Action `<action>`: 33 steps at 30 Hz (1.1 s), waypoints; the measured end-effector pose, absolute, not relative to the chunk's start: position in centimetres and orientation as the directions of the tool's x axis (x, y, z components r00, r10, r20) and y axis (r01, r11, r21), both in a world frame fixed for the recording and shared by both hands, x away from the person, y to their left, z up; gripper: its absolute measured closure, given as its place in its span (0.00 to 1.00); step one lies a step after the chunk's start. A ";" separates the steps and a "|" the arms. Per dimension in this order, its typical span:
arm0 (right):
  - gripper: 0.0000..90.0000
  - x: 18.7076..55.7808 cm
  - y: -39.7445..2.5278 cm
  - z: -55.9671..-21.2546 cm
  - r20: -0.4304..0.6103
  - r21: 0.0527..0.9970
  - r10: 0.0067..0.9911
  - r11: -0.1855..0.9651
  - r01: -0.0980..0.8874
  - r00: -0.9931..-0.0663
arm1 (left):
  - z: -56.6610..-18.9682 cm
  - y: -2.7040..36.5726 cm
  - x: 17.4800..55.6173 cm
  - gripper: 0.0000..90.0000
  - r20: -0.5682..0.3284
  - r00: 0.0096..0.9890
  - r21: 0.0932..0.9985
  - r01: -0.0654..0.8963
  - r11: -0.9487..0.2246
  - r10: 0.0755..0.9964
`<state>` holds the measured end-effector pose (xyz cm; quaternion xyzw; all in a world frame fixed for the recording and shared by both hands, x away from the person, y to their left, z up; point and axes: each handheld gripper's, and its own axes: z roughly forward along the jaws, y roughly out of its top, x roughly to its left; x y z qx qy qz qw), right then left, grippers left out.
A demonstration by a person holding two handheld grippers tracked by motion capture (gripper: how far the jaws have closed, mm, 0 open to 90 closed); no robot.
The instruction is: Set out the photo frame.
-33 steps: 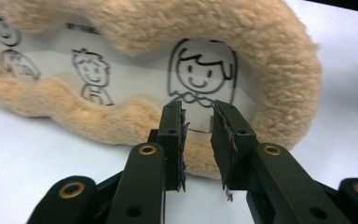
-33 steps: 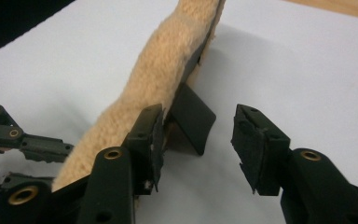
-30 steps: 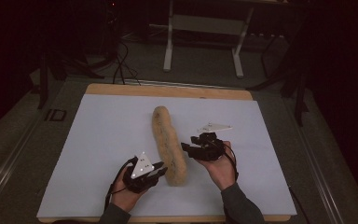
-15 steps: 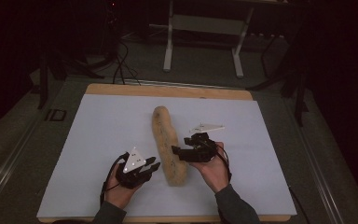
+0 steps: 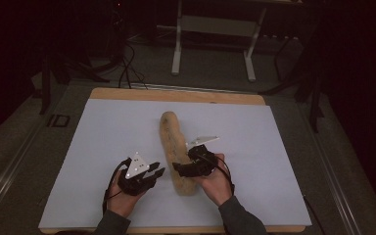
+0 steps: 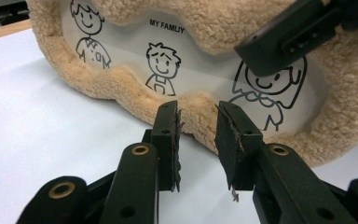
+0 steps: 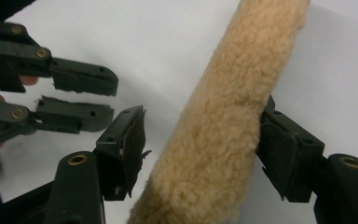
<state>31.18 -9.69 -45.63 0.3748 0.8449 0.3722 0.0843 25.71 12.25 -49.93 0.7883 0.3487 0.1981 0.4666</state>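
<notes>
Fuzzy tan pouch (image 5: 176, 152) lying mid-bench, long axis running near to far. Right tongs (image 5: 182, 169) wide open, straddling its near end, not clamped yet. Left tongs (image 5: 157, 173) slightly open, empty, just left of it, pointing right.

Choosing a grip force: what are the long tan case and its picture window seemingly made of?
The tan case looks like curly, matte fleece or sherpa fabric, with nubby pile all over. Its picture window seems smooth, glossy clear plastic over printed cartoon figures, though it could be printed film.
</notes>
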 end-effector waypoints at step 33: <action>0.64 30.8 -10.1 -46.5 0.103 0.697 0.700 0.457 0.553 -0.707 | -49.8 13.1 26.0 0.77 -0.019 0.656 0.876 0.375 -0.304 0.754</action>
